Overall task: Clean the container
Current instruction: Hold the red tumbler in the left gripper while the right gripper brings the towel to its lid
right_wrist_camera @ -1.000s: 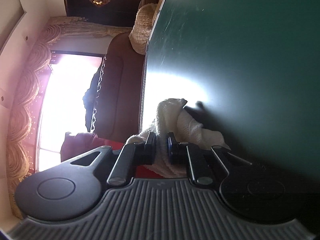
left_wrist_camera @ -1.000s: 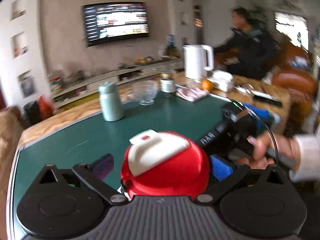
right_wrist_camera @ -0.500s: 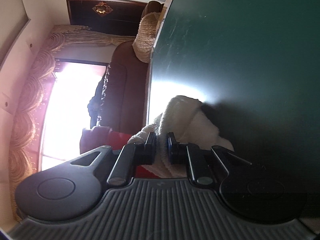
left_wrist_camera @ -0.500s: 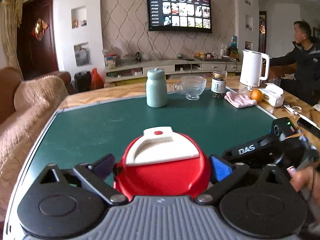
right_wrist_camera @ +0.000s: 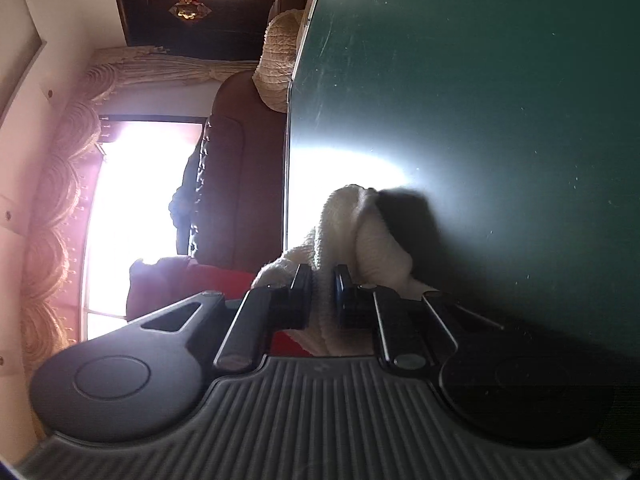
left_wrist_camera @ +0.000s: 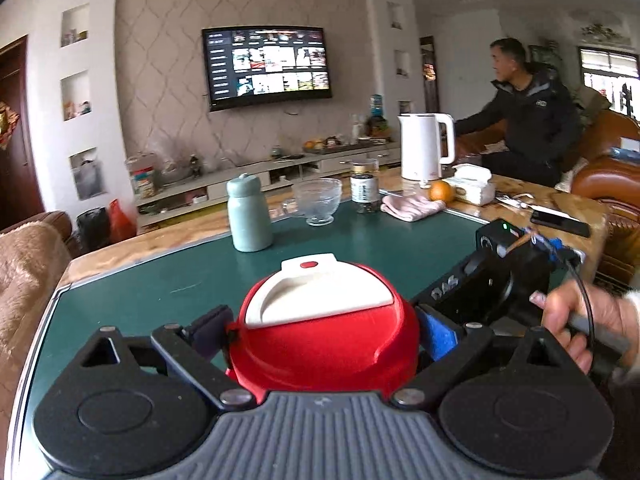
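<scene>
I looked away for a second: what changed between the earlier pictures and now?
The left claw swung its view left and back, still clamped on the red container. The white cloth in the right claw shifted and bunched up. Both grips held; nothing was released.

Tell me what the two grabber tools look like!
Both grippers, left and right, are black plastic: two round discs, a ribbed grey plate between them, thin arms with silver screws. The left one's pads are blue. From the left view, the right tool reads "DAS", has a green light and a black cable. The hand wears a white sleeve.
</scene>
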`<state>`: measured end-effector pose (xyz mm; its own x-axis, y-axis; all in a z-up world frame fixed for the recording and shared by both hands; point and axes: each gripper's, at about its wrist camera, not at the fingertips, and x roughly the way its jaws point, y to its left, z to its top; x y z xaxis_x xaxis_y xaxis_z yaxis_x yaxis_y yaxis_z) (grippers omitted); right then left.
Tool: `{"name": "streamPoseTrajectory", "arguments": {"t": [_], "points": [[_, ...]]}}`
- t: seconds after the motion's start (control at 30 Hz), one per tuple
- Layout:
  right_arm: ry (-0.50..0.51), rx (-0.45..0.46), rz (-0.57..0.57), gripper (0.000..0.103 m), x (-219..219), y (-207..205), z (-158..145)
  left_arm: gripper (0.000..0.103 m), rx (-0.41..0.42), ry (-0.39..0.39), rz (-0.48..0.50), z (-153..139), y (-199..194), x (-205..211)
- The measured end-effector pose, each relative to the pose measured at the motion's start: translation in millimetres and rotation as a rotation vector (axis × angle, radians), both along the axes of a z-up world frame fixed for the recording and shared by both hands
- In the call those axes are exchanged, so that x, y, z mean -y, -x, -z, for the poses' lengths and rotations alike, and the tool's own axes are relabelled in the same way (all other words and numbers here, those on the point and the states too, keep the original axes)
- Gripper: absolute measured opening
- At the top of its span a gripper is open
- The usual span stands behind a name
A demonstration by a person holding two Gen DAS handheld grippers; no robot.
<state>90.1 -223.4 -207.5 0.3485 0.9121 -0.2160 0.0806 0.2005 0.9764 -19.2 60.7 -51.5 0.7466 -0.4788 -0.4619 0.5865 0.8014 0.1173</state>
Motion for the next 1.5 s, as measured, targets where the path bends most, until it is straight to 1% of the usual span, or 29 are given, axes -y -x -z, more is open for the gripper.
{"name": "streamPoseTrajectory", "arguments": {"t": [0.07,0.1,0.13,0.17,0.2,0.3,0.37,0.4,0.5,0.57,0.6,0.7,0.9,1.0,1.07,1.17,1.3,1.37,1.5], "points": [[-0.111,0.006,0.011,0.015,-1.0,-5.3,-8.7,0.098,0.003,-0.002,0.005,0.8,0.7,1.4],[-0.145,0.018,0.016,0.015,0.0,-6.2,-13.2,0.098,0.007,-0.002,0.003,1.7,1.0,1.6],[-0.133,0.036,0.015,0.015,-1.0,-7.9,-17.9,0.098,0.011,0.000,-0.003,2.9,1.2,1.7],[-0.096,0.058,0.009,0.015,-3.5,-10.1,-22.1,0.098,0.013,0.002,-0.012,3.9,1.9,3.5],[-0.069,0.062,0.007,0.015,-4.5,-10.3,-22.5,0.099,0.013,0.002,-0.019,5.1,2.2,4.6],[-0.019,0.020,0.008,0.015,-3.7,-5.7,-13.2,0.101,0.013,-0.008,-0.070,11.0,3.9,8.8],[0.015,-0.009,0.009,0.015,-3.2,-2.6,-6.9,0.103,0.002,0.002,-0.111,15.0,4.9,11.1],[0.018,-0.001,0.019,0.015,-0.7,0.3,-8.9,0.103,-0.002,0.008,-0.127,16.9,4.5,11.2],[0.021,0.110,0.073,0.015,13.3,11.9,-42.7,0.102,-0.003,0.035,-0.165,22.2,5.3,14.0],[0.027,0.187,0.108,0.015,22.7,19.5,-67.0,0.099,0.000,0.068,-0.179,25.0,5.3,15.3],[0.032,0.207,0.116,0.015,23.8,22.5,-74.6,0.098,0.006,0.079,-0.185,26.4,6.4,15.6],[0.053,0.215,0.113,0.015,17.5,29.4,-84.9,0.098,0.036,0.097,-0.201,30.7,12.7,12.7],[0.095,0.231,0.106,0.015,4.9,43.0,-105.6,0.097,0.052,0.126,-0.217,33.1,23.1,8.0],[0.075,0.170,0.151,0.015,5.9,43.7,-92.0,0.097,0.058,0.123,-0.207,32.5,26.9,5.2],[0.073,0.153,0.156,0.015,8.1,39.9,-85.9,0.097,0.073,0.111,-0.192,33.0,30.8,5.5],[0.112,0.175,0.099,0.015,4.6,30.3,-93.3,0.097,0.067,0.129,-0.186,32.7,30.1,0.3],[0.173,0.211,-0.012,0.016,-17.5,-1.3,-110.1,0.097,0.064,0.143,-0.181,32.9,30.0,-4.6],[0.174,0.221,-0.106,0.016,-27.7,-21.3,-112.9,0.097,0.067,0.134,-0.169,32.2,31.0,-5.3],[0.131,0.244,-0.301,0.016,-47.5,-53.1,-115.1,0.097,0.069,0.119,-0.159,31.9,31.4,-4.8]]}}
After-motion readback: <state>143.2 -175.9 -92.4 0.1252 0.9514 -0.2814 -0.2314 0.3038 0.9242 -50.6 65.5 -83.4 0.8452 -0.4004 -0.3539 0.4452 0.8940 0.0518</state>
